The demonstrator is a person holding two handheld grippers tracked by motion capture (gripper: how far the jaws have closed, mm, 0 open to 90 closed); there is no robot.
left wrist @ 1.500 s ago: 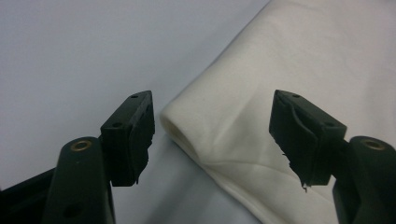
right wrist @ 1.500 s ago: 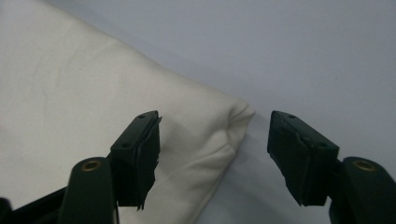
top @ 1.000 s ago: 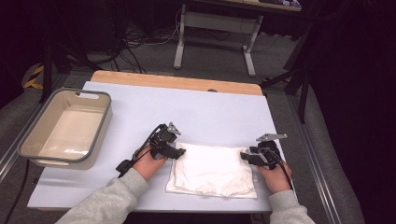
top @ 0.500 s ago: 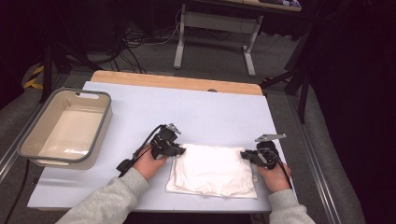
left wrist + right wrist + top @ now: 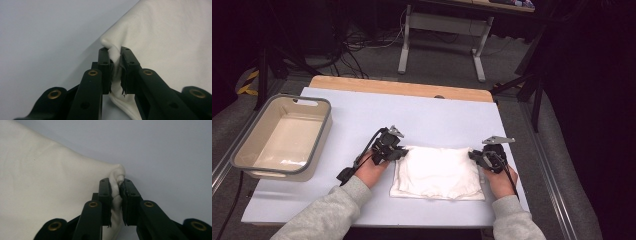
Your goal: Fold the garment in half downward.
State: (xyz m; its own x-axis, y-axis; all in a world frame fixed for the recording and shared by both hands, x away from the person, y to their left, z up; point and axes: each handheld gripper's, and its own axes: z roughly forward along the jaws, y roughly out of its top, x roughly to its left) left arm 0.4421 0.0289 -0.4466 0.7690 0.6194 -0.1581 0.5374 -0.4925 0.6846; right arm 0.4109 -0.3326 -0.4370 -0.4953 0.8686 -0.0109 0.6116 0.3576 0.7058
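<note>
The cloth (image 5: pixel 438 172) is lying folded on the near half of the white table (image 5: pixel 437 112), between my two hands. I've got a pinch on each far corner: the left gripper (image 5: pixel 115 63) is clamped on a little bunched ridge of fabric at the far left corner, and the right gripper (image 5: pixel 117 191) has the same kind of nub squeezed between its jaws at the far right corner. Both have just been closing, and now there's cloth pressed between the pads on each side.

So I reckon I'm at the grab stage of another fold, or maybe a lift toward the bin (image 5: pixel 282 137), which sits well apart at the left edge. Can't say which.

Either way the next move wants both hands going up together, evenly, so neither corner slips out and the layers underneath don't drag and come undone.
</note>
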